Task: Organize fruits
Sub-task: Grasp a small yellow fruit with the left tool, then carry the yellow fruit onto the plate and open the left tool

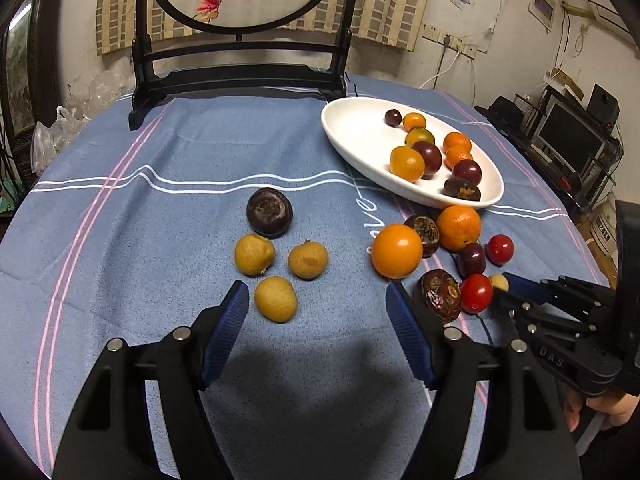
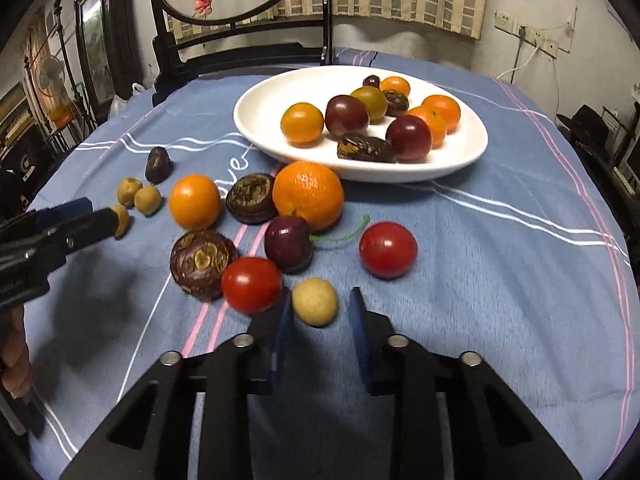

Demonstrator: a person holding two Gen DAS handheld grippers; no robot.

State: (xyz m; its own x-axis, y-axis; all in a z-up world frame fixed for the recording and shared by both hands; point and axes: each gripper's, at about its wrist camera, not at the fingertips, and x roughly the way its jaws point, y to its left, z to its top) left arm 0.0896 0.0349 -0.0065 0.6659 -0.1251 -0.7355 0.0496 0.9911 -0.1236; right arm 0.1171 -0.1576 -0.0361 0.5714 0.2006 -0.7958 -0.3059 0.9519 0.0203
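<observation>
My left gripper (image 1: 317, 300) is open low over the blue cloth, a tan longan (image 1: 276, 299) between its fingertips. Two more longans (image 1: 254, 254) (image 1: 308, 259) and a dark passion fruit (image 1: 269, 212) lie just beyond. My right gripper (image 2: 320, 310) is open, its tips on either side of another longan (image 2: 314, 302); it shows at the right of the left wrist view (image 1: 505, 285). Loose oranges (image 2: 308, 195) (image 2: 195, 202), red tomatoes (image 2: 387, 249) (image 2: 251, 285), a cherry (image 2: 289, 243) and passion fruits (image 2: 203, 264) lie ahead. The white plate (image 2: 260, 120) holds several fruits.
A dark wooden stand (image 1: 240, 76) with a round painted screen stands at the table's far edge. Plastic bags (image 1: 60, 128) lie off the table's left. A monitor and shelves (image 1: 572, 136) are at the right. A dark date (image 2: 158, 165) lies near the longans.
</observation>
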